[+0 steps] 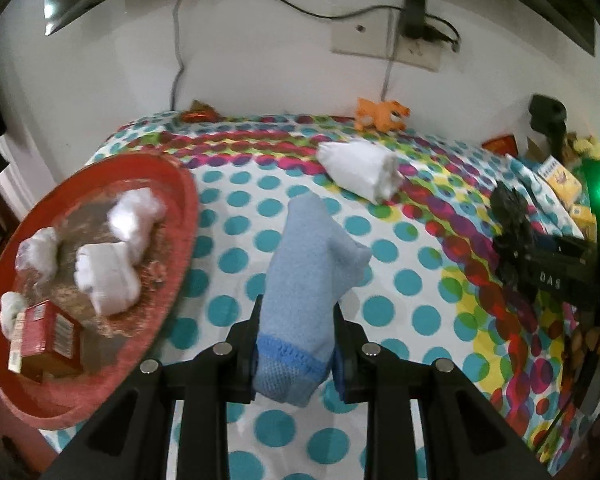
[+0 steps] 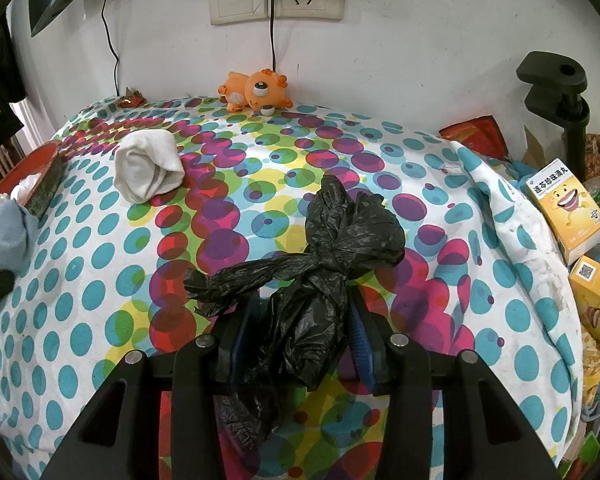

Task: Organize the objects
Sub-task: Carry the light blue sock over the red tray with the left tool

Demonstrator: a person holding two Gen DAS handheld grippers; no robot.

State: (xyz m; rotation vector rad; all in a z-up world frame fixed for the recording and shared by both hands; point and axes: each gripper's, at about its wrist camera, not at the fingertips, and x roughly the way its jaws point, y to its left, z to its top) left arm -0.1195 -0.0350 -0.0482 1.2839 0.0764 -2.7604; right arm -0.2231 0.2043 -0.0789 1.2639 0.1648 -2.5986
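Big polka-dot tablecloth [image 2: 100, 280] covers everything, round red tray [image 1: 176, 280] sits at its left edge. Right gripper [image 2: 300, 320] is clamped on a knotted black plastic bag [image 2: 332, 248]; left gripper [image 1: 296, 320] pinches a rolled light-blue sock [image 1: 304, 264] beside the tray.

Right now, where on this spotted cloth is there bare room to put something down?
The cloth is bare between the red tray and the white sock roll, and between that roll and the orange toy. It is crowded inside the tray and by the yellow boxes.
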